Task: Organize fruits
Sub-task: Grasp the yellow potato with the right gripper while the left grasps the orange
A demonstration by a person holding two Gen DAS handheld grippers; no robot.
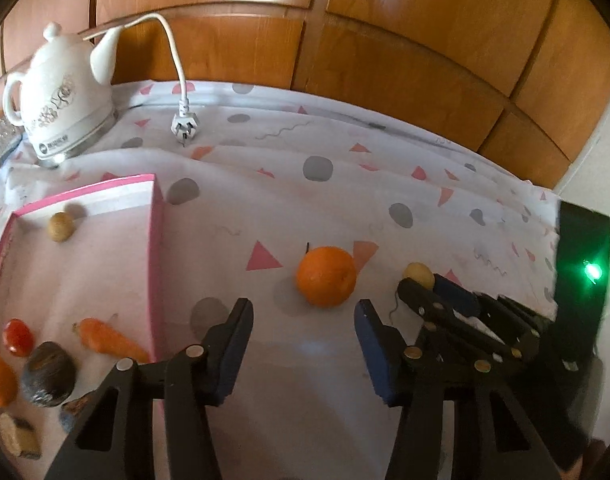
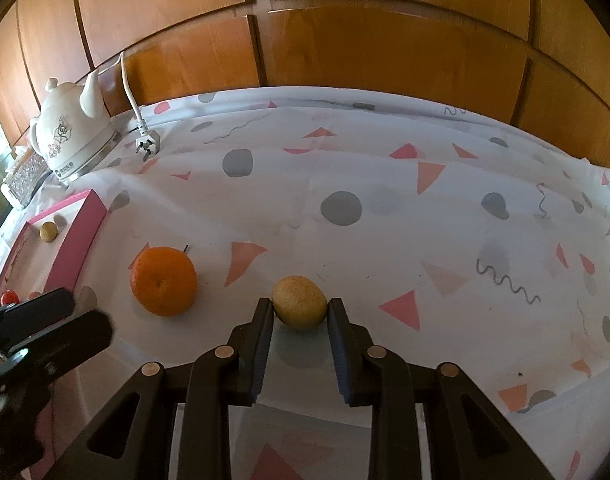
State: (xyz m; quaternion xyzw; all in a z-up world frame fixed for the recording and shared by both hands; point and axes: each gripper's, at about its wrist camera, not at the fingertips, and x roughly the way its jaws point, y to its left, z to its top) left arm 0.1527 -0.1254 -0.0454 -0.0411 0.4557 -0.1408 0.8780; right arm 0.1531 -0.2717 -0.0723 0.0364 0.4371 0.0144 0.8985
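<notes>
A tabletop [image 1: 305, 208] covered by a white cloth with pink triangles and grey dots fills both views, with wooden panels behind it.

At about ten o'clock in the left wrist view stands a white kettle [image 1: 61, 104], its cord ending in a plug [image 1: 183, 126] lying loose on the cloth. Below it, from nine to seven o'clock, sits a pink-rimmed box [image 1: 157, 248]. Inside are a small yellowish fruit [image 1: 60, 226] near the far wall and, nearer the camera, a carrot [image 1: 109, 340], a small red fruit [image 1: 17, 337], a dark brown fruit [image 1: 48, 373] and part of an orange fruit at the edge (a few more pieces at the lower edge are too blurred to name).

At six o'clock the left hand-held gripper [image 1: 303, 320] has its jaws wide apart and holds nothing. Just beyond its fingertips lies an orange [image 1: 326, 276] on the cloth, outside the box.

At three o'clock of that orange, the right hand-held gripper [image 2: 299, 308] has its jaws pressed against both sides of a yellow fruit [image 2: 299, 302], which rests on the cloth.
</notes>
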